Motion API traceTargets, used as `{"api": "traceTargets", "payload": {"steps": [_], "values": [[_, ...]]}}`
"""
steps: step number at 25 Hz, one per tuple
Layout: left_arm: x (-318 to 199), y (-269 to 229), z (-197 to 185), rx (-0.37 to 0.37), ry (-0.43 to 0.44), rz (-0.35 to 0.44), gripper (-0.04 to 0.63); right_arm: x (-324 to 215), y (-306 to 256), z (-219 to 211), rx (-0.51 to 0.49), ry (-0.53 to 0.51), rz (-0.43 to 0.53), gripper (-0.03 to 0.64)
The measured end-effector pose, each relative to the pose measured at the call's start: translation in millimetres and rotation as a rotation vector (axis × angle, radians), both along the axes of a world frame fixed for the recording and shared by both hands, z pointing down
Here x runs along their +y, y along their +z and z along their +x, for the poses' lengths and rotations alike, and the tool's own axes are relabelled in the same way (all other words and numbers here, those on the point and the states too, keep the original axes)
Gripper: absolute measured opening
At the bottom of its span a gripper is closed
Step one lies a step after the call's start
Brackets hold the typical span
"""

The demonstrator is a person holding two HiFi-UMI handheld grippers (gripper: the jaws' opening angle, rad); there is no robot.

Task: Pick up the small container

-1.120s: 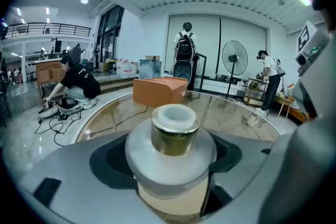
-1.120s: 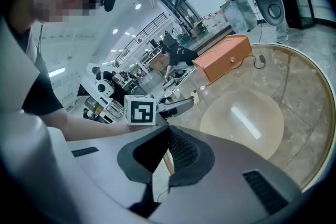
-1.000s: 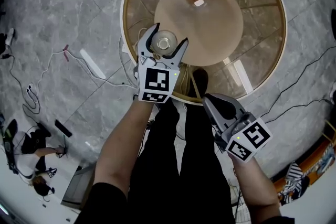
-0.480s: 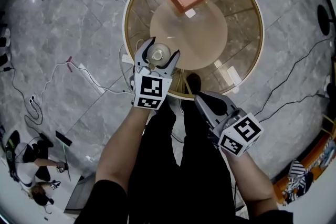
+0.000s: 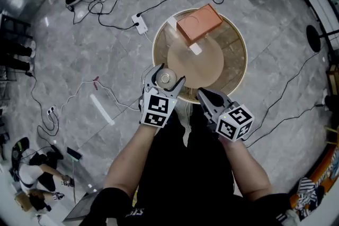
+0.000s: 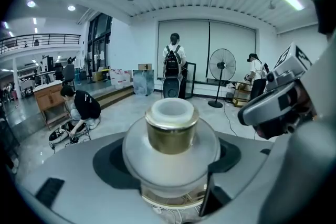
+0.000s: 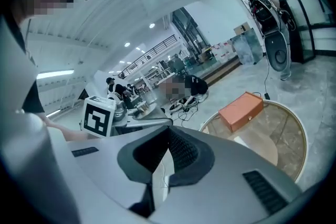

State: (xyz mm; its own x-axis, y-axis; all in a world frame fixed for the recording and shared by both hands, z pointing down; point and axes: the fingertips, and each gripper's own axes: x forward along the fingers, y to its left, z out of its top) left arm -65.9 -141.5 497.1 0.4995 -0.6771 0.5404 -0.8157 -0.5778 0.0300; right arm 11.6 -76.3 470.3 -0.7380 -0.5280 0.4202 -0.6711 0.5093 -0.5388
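The left gripper (image 5: 166, 77) clasps the small container (image 6: 172, 136) round its frosted belly above the round table's (image 5: 225, 39) near rim; it looks light, glassy and slippery, and the right gripper (image 5: 201, 92) is clenched on nothing.

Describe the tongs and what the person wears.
Left tongs and right tongs: grey plastic jaws with black pads, each topped by a white cube bearing black square markers. The person wears a black short-sleeved top and black trousers.

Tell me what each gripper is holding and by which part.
The left gripper holds the small container, jaws clamped on opposite sides of its rounded frosted body, below the gold collar. The right gripper is shut and holds nothing.
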Motion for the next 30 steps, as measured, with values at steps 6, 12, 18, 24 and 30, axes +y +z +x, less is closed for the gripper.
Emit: {"api": "traceTargets", "payload": {"steps": [6, 12, 18, 24, 30], "values": [[38.6, -94.0, -0.8, 0.044, 0.078, 0.053, 0.344, 21.1, -73.6, -2.3, 0.045, 0.021, 0.071, 0.014], [68.1, -145.1, -1.6, 0.06, 0.075, 0.046, 0.344, 45.9, -117.2, -3.6, 0.05, 0.001, 0.105, 0.014], [84.0, -175.7, 7.9, 0.043, 0.069, 0.055, 0.344, 48.6, -139.5, 5.5, 0.032, -0.065, 0.15, 0.014], [88.1, -197.4, 52.9, 0.01, 0.012, 0.049, 0.344, 39.7, -173.3, 63.0, -0.024, -0.085, 0.219, 0.014], [96.5, -221.8, 116.2, 0.035, -0.091, 0.072, 0.344, 40.2, -195.6, 144.7, 0.08, -0.166, 0.341, 0.014]]}}
